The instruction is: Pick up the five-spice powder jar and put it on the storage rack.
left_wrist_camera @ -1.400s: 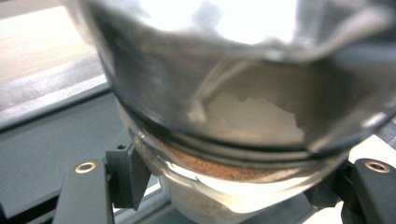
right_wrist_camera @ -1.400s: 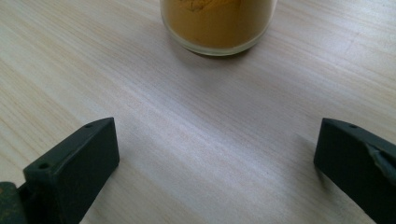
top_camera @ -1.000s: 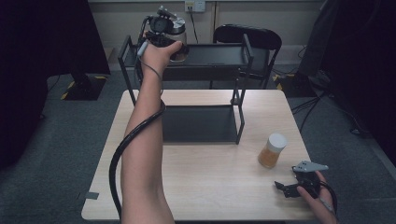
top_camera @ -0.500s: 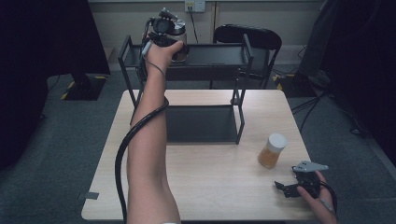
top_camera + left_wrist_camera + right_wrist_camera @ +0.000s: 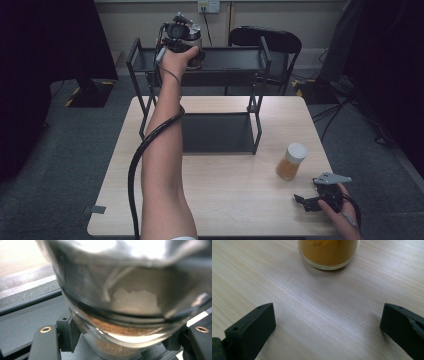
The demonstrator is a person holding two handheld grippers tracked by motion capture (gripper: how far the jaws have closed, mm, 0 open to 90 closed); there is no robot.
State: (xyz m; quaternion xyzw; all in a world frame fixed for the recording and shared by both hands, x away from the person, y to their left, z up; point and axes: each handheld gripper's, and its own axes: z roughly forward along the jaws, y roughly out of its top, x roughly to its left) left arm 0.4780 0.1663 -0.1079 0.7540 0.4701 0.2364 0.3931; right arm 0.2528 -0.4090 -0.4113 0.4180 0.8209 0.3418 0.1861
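2 jars in view. 1 glass jar (image 5: 120, 315), holding a shallow layer of brown powder, is clamped between the jaws of the left gripper (image 5: 181, 39) over the top shelf of the black rack (image 5: 260, 65). The other jar (image 5: 291, 161), white-lidded and full of orange powder, stands on the table (image 5: 225, 200) near the right gripper (image 5: 312, 200), whose jaws stand wide apart, empty.

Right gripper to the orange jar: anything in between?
Nothing visible. In the right gripper view, bare table runs from the open jaws to the jar of orange powder; in the high view the right gripper sits just short of it.
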